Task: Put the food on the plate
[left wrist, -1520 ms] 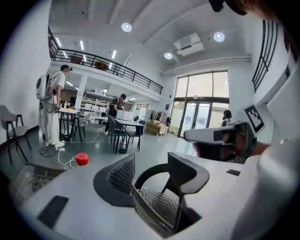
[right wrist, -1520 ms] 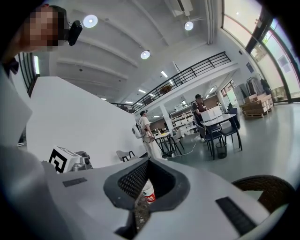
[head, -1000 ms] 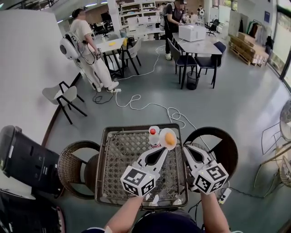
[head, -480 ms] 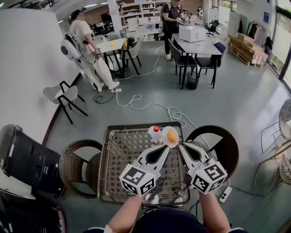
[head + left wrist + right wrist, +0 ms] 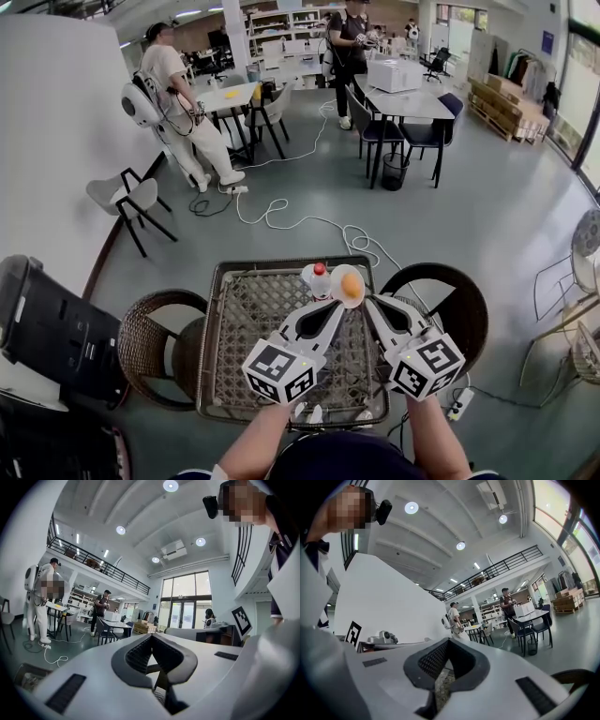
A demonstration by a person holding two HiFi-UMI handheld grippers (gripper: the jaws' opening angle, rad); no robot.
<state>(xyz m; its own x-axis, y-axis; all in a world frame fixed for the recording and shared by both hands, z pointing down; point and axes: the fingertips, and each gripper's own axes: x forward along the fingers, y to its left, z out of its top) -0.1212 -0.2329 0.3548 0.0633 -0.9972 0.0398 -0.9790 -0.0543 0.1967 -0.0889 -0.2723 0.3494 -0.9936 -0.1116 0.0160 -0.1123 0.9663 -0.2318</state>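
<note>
Food [image 5: 351, 283], orange, is judged already set on the plate [image 5: 361, 294] at mid-frame, while left gripper [image 5: 335, 308] and right gripper [image 5: 369, 302] are held just below, jaws pressed together on nothing.

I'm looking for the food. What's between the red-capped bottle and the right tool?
The plate holding the orange food, beside the bottle and just past the right tool; the head view shows it.

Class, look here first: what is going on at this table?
A person holds a gripper in each hand over a woven table. The left gripper and right gripper are both shut and empty, tips near a plate carrying orange food. A red-capped bottle stands beside the plate.
</note>
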